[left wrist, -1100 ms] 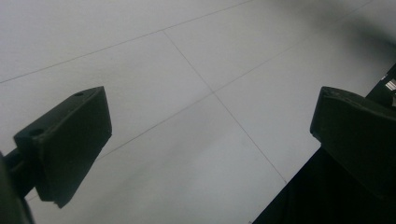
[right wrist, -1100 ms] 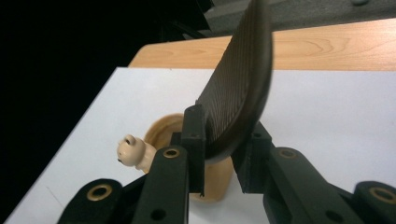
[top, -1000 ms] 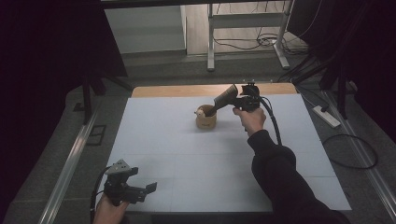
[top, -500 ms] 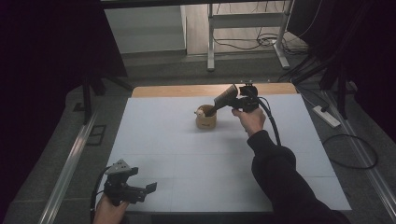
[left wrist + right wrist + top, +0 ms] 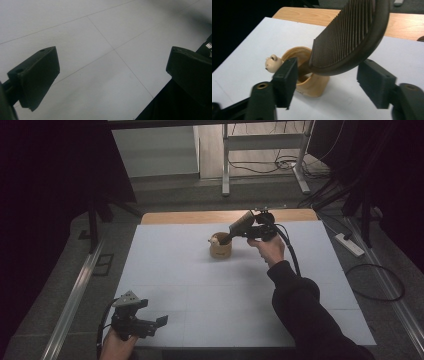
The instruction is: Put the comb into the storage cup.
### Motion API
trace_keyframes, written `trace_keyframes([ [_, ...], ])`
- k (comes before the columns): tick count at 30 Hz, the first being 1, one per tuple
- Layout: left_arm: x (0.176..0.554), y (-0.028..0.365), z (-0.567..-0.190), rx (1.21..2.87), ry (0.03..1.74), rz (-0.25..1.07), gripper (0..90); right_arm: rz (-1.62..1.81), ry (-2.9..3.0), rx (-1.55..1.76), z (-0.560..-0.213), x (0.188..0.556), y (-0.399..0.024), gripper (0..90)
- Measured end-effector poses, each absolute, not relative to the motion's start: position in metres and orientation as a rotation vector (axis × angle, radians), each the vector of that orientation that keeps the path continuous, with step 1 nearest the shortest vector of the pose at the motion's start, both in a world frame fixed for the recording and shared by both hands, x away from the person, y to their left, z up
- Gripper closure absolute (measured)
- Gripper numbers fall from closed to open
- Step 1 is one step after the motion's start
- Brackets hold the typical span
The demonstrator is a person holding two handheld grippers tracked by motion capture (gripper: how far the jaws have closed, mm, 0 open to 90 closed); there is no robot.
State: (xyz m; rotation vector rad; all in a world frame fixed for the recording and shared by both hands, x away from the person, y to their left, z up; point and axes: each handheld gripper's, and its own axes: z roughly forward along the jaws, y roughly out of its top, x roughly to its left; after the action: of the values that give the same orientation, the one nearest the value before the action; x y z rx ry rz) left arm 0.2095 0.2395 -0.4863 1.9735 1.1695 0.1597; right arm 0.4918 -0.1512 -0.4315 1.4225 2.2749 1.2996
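Observation:
A tan wooden cup (image 5: 220, 251) (image 5: 313, 83) stands at the far middle of the white table (image 5: 200, 285), with a small animal head (image 5: 272, 63) on its rim. A dark comb (image 5: 241, 223) (image 5: 352, 35) leans out of the cup with its handle end inside. My right gripper (image 5: 234, 234) (image 5: 330, 77) is around the comb; its jaws have just been opening, and the pads (image 5: 287, 75) stand apart from the comb. My left gripper (image 5: 159, 321) (image 5: 112, 72) is open over bare table near the front left edge, with nothing between its jaws.
A bare wooden strip (image 5: 200, 216) runs along the table's far edge. Beyond it stand metal frame legs (image 5: 225, 165) and loose cables. A power strip (image 5: 348, 245) lies on the floor at the right. A rail (image 5: 75, 295) runs along the left side.

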Motion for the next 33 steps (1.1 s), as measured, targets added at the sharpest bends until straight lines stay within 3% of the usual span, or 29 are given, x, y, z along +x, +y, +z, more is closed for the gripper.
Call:
trace_keyframes([
  [11,0.209,0.239,-0.486,1.971,1.171,0.158,0.0,1.234,2.320,1.321,-0.428,0.484,-0.151,16.7],
  [33,0.209,0.240,-0.486,1.968,1.172,0.160,0.0,1.183,2.393,1.186,-0.434,0.470,-0.155,5.7],
])
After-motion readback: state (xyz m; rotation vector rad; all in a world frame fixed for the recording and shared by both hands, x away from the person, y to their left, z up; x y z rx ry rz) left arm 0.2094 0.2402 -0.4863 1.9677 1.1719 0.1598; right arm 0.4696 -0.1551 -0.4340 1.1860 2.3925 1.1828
